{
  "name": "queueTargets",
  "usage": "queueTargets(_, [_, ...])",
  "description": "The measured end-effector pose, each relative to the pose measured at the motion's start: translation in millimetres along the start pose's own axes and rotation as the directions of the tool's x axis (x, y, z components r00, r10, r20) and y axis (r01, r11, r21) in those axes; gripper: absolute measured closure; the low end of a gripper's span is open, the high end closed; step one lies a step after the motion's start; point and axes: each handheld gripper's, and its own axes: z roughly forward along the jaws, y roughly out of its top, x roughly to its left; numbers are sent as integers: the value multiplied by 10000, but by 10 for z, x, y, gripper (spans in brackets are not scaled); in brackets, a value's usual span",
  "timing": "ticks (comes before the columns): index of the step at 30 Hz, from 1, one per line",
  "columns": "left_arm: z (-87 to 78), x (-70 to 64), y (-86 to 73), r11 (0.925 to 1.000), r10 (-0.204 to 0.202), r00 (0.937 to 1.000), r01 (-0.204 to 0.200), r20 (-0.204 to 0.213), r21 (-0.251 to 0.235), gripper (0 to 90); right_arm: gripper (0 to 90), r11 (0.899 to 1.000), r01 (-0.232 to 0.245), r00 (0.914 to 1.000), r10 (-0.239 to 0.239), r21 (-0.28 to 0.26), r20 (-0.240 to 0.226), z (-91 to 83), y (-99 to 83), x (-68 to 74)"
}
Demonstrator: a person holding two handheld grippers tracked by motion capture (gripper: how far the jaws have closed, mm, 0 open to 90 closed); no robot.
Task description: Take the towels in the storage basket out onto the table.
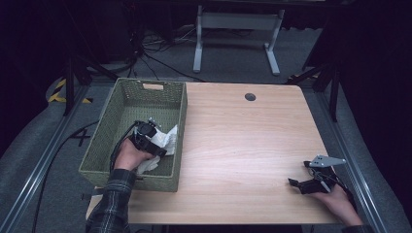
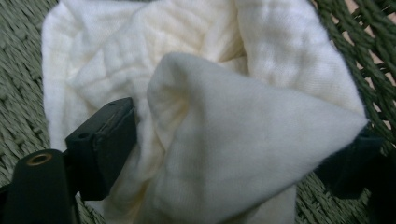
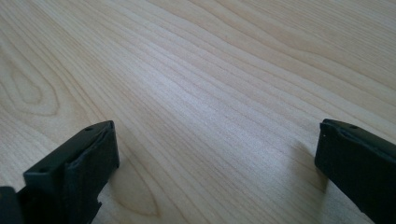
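Cloth (image 2: 224, 140): white, crumpled, lay inside the basket (image 1: 127, 103) against its right wall; long axis ran from the near wall toward the far wall, one folded corner pointing at the right wall.
Left gripper (image 1: 154, 141): inside the basket, jaws spread wide, one either side of the cloth, not clamped.
Right gripper (image 1: 302, 174): well right of the basket, low over the table (image 1: 243, 141), jaws wide apart, holding nothing.

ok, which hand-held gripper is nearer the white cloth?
Left. The left hand-held gripper is inside the basket, its jaws wide apart around the white cloth. The right hand-held gripper sits far across the table.
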Motion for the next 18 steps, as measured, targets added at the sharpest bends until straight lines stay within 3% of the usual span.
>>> queueTargets(5, [16,5,-10,9991,-166,9998,161,115,397,356,0,10000,3,10000,-3,-4,-2,0,0,0])
queueTargets(6, [12,1,-10,9988,-176,9998,171,94,465,444,0,10000,-1,10000,1,-2,-1,0,0,0])
queueTargets(7, [8,-2,-10,9988,-165,9999,164,30,454,444,0,10000,-1,10000,1,-2,-1,0,0,0])
queueTargets(10, [-43,11,-13,9985,-305,9993,295,212,452,692,0,10000,-3,10000,3,-1,-2,0,0,0])
queueTargets(11, [-43,11,-13,9985,-305,9993,295,212,452,729,0,10000,-3,10000,3,-1,-2,0,0,0])
queueTargets(18, [-179,39,-46,9956,-690,9963,720,512,-594,788,0,10000,-1,10000,1,-1,0,0,0,0])
